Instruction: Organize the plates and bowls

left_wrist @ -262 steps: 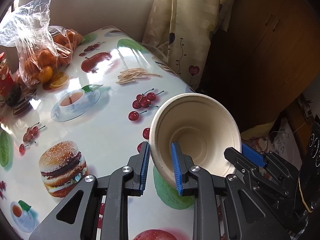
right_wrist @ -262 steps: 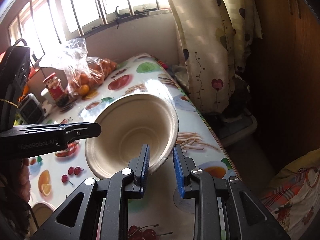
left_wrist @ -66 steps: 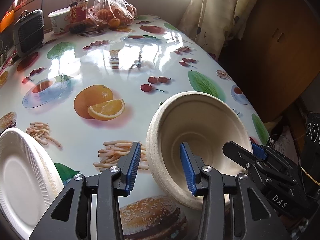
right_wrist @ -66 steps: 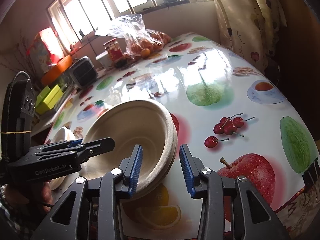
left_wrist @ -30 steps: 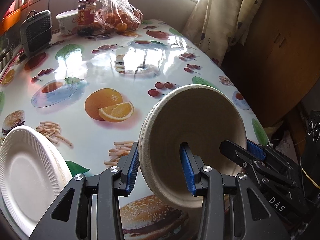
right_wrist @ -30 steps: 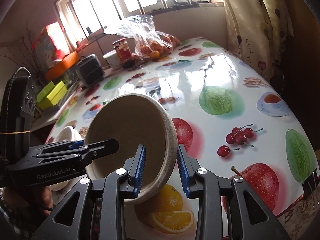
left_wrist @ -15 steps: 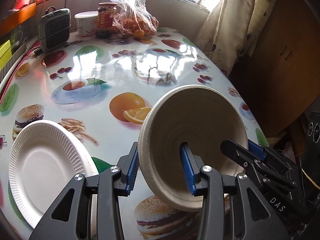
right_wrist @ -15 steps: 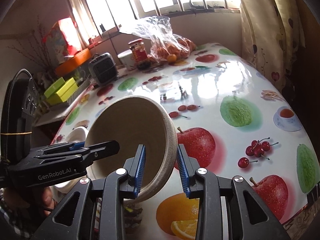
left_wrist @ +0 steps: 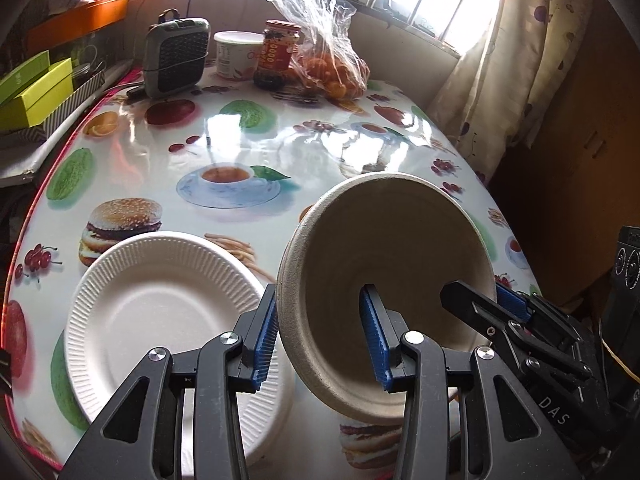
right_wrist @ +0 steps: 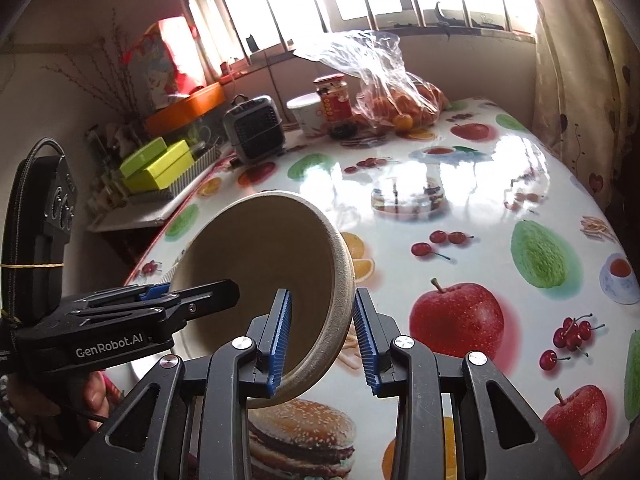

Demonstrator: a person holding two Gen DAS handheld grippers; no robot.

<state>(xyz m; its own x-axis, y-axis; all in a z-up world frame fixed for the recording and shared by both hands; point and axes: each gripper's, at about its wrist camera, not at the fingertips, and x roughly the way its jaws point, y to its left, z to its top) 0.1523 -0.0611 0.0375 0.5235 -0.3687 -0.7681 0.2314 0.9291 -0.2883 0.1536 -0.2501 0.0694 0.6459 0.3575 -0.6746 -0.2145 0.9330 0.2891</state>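
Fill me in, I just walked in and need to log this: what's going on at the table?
A person with a handheld gripper in each hand is carrying a beige paper bowl above the table. The left gripper and right gripper each straddle opposite sides of its rim, jaws around the wall. The bowl is tipped on its side, opening facing away, in the air. A white paper plate lies on the table to its left, nothing on it.

Left gripper [left_wrist: 320, 334], right gripper [right_wrist: 322, 340]: jaws clamped, facing each other.
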